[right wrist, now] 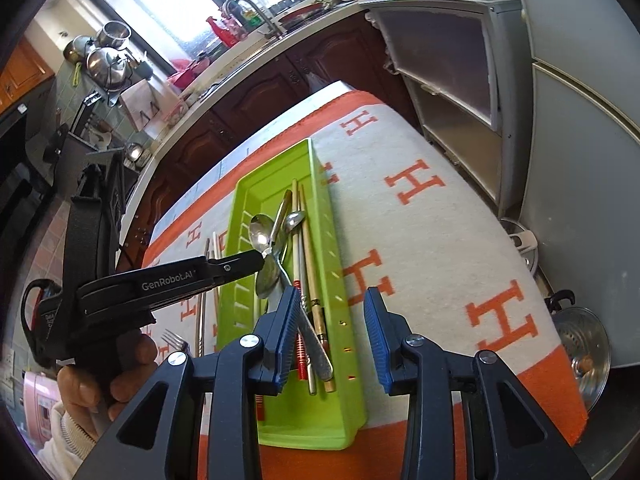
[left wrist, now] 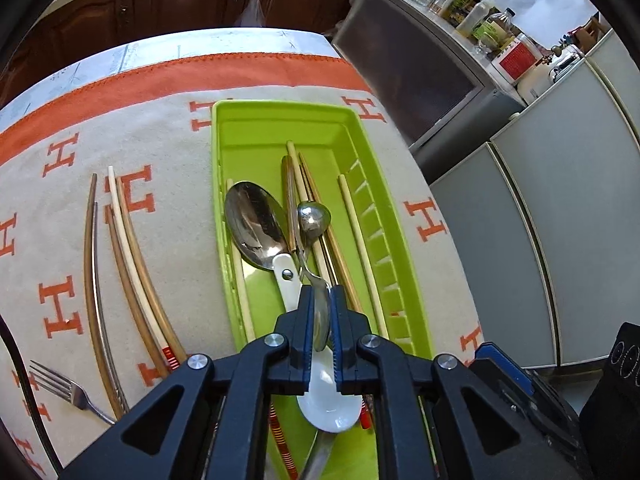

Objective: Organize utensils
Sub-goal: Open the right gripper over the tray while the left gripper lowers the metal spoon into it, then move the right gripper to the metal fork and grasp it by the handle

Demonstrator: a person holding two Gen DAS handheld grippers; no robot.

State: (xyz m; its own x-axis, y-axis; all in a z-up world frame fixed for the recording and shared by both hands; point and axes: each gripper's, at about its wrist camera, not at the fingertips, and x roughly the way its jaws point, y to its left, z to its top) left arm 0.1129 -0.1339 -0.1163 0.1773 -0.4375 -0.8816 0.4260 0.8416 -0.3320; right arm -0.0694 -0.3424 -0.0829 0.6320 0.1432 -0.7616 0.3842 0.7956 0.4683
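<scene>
A lime green tray (left wrist: 256,120) lies on the orange-and-beige cloth and holds several chopsticks (left wrist: 352,232), a big metal spoon with a white handle (left wrist: 256,228), a small metal spoon (left wrist: 314,216) and a white ceramic spoon (left wrist: 330,404). My left gripper (left wrist: 322,320) hangs over the tray's near half, shut on a metal spoon (left wrist: 322,328) that stands on edge between the pads. In the right wrist view the left gripper (right wrist: 260,260) comes in from the left with that spoon (right wrist: 267,278) hanging at its tip. My right gripper (right wrist: 332,340) is open over the tray's (right wrist: 272,184) near right rim, holding nothing.
Left of the tray, several loose chopsticks (left wrist: 132,248) and a fork (left wrist: 64,388) lie on the cloth. The table's right edge drops off beside grey cabinets (left wrist: 520,220). A pot lid (right wrist: 584,344) sits low by the fridge. A hand (right wrist: 132,360) grips the left tool.
</scene>
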